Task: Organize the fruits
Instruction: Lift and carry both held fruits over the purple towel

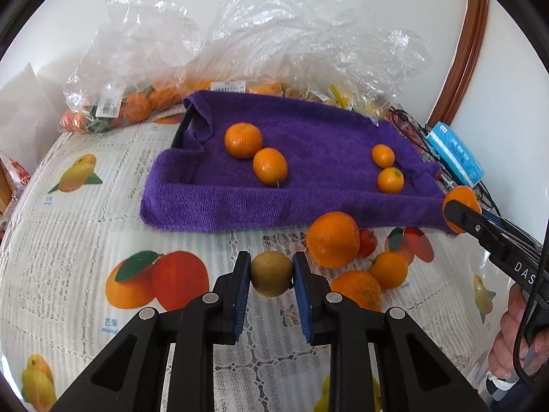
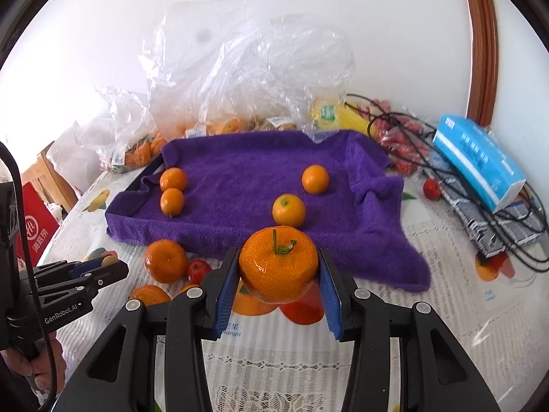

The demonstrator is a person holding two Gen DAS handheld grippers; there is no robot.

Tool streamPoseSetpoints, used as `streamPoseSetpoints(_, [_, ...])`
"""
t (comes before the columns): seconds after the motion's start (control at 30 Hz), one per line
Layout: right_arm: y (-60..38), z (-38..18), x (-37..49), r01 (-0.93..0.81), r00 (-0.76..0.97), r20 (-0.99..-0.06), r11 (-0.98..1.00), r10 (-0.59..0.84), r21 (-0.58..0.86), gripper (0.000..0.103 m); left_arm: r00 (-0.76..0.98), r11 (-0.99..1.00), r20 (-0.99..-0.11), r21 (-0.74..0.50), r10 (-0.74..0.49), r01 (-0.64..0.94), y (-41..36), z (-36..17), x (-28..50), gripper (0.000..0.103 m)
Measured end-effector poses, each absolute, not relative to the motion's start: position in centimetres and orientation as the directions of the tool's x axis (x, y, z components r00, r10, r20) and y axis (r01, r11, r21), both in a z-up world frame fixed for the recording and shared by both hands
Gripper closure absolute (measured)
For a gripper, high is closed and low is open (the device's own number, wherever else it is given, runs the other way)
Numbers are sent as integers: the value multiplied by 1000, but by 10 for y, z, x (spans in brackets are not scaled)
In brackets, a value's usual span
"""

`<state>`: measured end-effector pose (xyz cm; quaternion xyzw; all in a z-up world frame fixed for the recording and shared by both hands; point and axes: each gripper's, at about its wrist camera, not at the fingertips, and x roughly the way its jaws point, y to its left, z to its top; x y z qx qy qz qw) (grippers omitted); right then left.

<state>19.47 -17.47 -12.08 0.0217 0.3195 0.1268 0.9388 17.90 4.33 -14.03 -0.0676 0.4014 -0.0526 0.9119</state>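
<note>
My left gripper [image 1: 271, 267] is shut on a small greenish-brown fruit [image 1: 271, 276], just above the printed tablecloth. My right gripper [image 2: 278, 257] is shut on a large mandarin [image 2: 278, 269] with a green stem, held in front of the purple towel-lined tray [image 2: 240, 237]. Two oranges [image 1: 243, 139] lie at the tray's left and two smaller ones [image 1: 390, 180] at its right. Loose on the cloth before the tray are a big orange [image 1: 332, 239], two smaller oranges [image 1: 388, 270] and a little red fruit [image 1: 367, 242]. In the left wrist view the right gripper [image 1: 459, 213] shows at the right edge.
Clear plastic bags [image 1: 137, 68] holding more oranges stand behind the tray against the white wall. A blue box [image 2: 480, 164], black cables [image 2: 446, 158] and a grey patterned cloth lie at the right. A red bag [image 2: 34, 226] hangs off the left edge. A hand [image 1: 514, 336] holds the right tool.
</note>
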Motion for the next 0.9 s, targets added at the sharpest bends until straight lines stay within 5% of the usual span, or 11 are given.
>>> streamPoseSetpoints(0.67, [-174, -69, 236, -212, 825, -519, 974, 224, 82, 59, 757, 988, -647, -154, -92, -11, 57, -88, 227, 79])
streamPoseSetpoints(0.9, [-175, -90, 253, -227, 806, -535, 967, 254, 117, 59, 758, 984, -649, -168, -67, -57, 67, -96, 247, 79])
